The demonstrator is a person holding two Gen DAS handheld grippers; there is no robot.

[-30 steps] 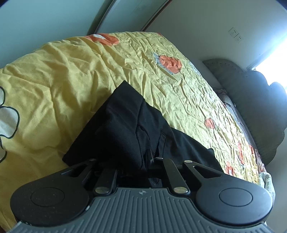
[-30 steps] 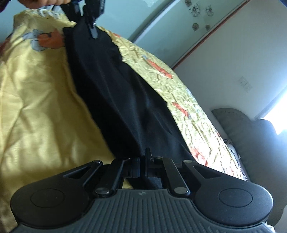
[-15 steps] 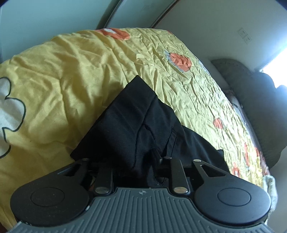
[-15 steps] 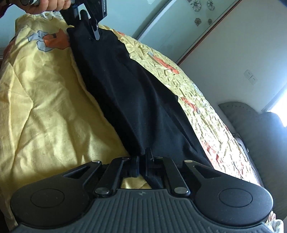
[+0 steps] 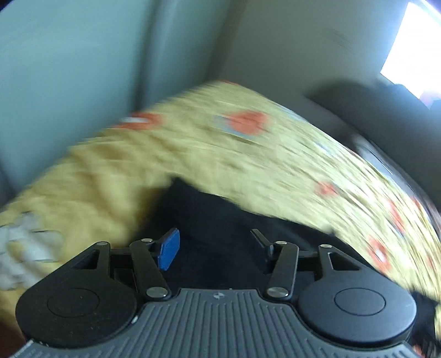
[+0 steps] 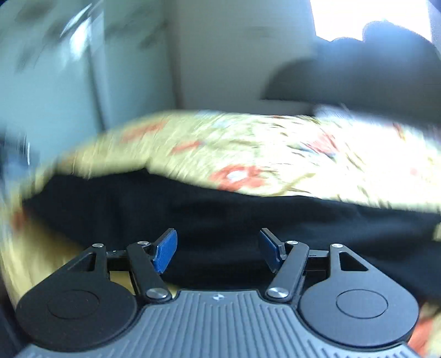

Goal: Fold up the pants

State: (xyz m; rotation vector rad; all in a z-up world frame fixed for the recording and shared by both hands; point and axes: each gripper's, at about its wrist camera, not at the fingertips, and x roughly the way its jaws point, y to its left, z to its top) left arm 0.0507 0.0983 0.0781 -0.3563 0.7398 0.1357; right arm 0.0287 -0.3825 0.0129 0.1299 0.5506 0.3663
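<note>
The black pants (image 5: 220,220) lie on the yellow patterned bedspread (image 5: 248,154), just ahead of my left gripper (image 5: 215,242), which is open and empty with its blue pad showing. In the right wrist view the pants (image 6: 220,206) stretch as a dark band across the bedspread (image 6: 275,143). My right gripper (image 6: 219,247) is open and empty, right in front of the cloth. Both views are blurred by motion.
A dark padded headboard (image 5: 386,124) stands at the right, and shows at the back right in the right wrist view (image 6: 358,74). A pale wall and wardrobe door (image 5: 82,68) lie behind the bed. A bright window (image 6: 358,16) is at the top right.
Both grippers have opened and let go of the pants, which now lie on the bed. Both cameras have swung and the views are blurred.
</note>
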